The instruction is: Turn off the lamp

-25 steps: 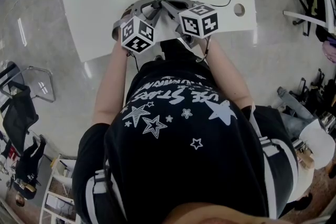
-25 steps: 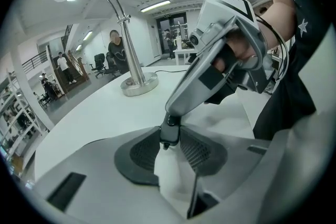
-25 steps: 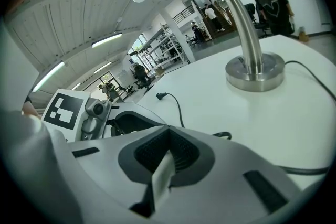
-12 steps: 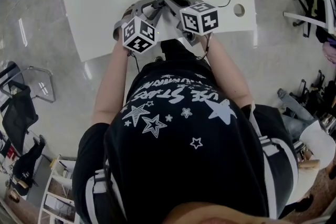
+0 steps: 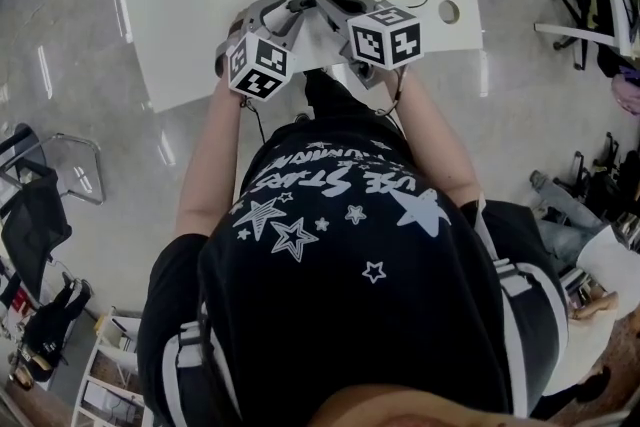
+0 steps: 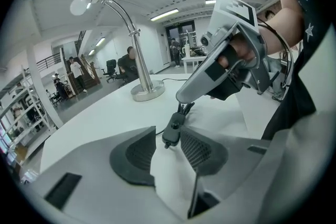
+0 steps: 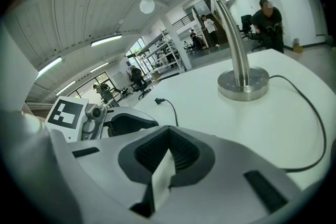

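lamp (image 6: 137,55) is stood at the far side of the white table (image 6: 94,123), and its cord (image 7: 310,113) is run back to a small black switch (image 6: 172,131) close to the person. the cord is pinched just above the switch by the right gripper (image 7: 168,134), whose jaws are pressed together. the left gripper (image 6: 167,139) is spread, with the switch between its tips. the switching step is judged to be in hand; next, the left jaws would need to be closed squarely on the button.
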`<action>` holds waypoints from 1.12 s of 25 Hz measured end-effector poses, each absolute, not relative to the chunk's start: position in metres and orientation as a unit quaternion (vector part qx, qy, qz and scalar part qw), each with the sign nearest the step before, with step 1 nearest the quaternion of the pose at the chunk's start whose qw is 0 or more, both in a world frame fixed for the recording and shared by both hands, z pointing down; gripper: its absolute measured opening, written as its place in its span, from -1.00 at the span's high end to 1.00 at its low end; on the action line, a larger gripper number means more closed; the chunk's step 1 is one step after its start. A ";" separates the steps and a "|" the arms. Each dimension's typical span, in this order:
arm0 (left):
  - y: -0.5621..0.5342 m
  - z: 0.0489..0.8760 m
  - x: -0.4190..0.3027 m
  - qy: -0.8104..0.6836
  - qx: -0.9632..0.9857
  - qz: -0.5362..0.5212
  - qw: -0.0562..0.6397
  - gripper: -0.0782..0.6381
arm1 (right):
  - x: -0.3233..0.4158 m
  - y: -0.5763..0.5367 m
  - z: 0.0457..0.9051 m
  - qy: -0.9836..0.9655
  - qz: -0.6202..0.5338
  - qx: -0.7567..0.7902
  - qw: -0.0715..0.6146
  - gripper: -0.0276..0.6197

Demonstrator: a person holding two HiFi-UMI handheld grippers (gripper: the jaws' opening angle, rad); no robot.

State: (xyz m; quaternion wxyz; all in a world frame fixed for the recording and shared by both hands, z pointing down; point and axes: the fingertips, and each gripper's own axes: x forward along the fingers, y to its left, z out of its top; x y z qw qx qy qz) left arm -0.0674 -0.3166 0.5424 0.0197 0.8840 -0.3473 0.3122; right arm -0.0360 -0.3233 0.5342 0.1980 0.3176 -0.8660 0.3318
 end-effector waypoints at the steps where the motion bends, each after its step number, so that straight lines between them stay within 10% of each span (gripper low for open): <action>1: -0.315 0.539 -0.070 -0.353 0.883 0.307 0.018 0.40 | -0.035 -0.320 0.531 -0.866 0.329 0.320 0.196 0.90; 28: -0.167 0.437 -0.078 -0.411 0.903 0.110 0.052 0.40 | 0.001 -0.165 0.469 -0.858 0.282 0.399 0.158 0.90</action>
